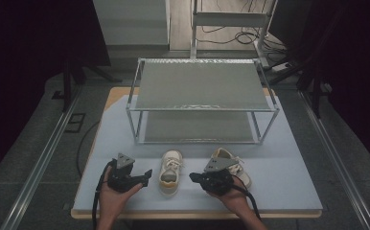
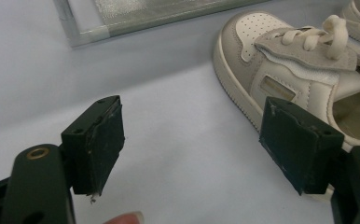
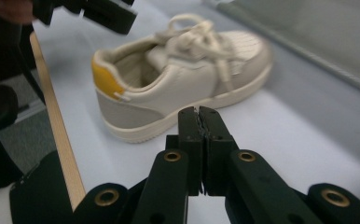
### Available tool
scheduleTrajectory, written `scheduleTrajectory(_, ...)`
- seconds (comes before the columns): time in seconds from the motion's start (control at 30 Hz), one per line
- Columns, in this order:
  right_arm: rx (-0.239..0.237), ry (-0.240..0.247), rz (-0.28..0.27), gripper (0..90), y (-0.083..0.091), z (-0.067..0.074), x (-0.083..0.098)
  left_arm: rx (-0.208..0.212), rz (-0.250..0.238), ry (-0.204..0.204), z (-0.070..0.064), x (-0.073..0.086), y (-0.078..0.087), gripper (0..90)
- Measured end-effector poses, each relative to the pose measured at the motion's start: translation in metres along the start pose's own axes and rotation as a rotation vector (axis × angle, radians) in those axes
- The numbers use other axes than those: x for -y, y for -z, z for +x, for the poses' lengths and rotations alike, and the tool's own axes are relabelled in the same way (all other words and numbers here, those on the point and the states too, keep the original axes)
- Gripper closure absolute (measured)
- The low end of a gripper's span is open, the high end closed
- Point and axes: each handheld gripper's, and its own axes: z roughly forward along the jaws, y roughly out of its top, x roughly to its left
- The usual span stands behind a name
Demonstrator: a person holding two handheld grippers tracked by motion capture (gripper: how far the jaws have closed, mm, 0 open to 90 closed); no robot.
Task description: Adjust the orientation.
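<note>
A cream child's sneaker [image 1: 170, 168] with a yellow heel tab lies on the pale mat between my two grippers, toe toward the rack. Just left of it my left gripper [image 1: 146, 176] points right. In the left gripper view this gripper [image 2: 190, 112] is open, and its right jaw stands close beside the sneaker [image 2: 285, 60]. Right of the shoe my right gripper [image 1: 193, 178] points left at it. The right gripper view has this gripper [image 3: 200, 112] shut on nothing, a little short of the sneaker [image 3: 178, 79]. A second sneaker [image 1: 233, 163] lies partly hidden behind my right gripper.
A two-tier metal rack [image 1: 202, 86] with mesh shelves stands at the back of the mat [image 1: 288, 182]; its corner [image 2: 89, 32] is near the left gripper. The wooden table edge [image 3: 59, 140] runs close to the sneaker's heel. The left gripper [image 3: 99, 11] appears beyond the shoe.
</note>
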Motion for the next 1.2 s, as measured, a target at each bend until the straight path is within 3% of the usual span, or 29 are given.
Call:
scheduleTrajectory(0.13,-0.009,0.033,0.041,87.8,-0.016,0.009,0.001,0.002,-0.004,0.002,0.000,0.000,0.002,21.8)
scheduleTrajectory(0.33,-0.018,0.041,0.070,88.3,-0.032,0.016,0.003,0.000,-0.010,0.007,0.001,0.000,0.005,21.8)
scheduleTrajectory(0.67,-0.018,0.046,0.068,88.2,-0.048,0.022,0.001,0.002,-0.014,0.017,0.004,0.000,0.006,21.8)
scheduleTrajectory(0.97,-0.056,0.043,0.055,86.4,-0.062,0.027,-0.004,0.001,-0.011,0.034,0.010,0.001,0.005,21.9)
scheduleTrajectory(1.07,-0.047,0.052,0.061,84.6,-0.058,0.027,-0.003,0.002,-0.019,0.040,0.012,0.001,0.006,21.9)
scheduleTrajectory(1.2,-0.003,0.042,0.045,84.9,-0.032,0.022,0.006,0.009,-0.023,0.042,0.013,0.002,0.008,21.9)
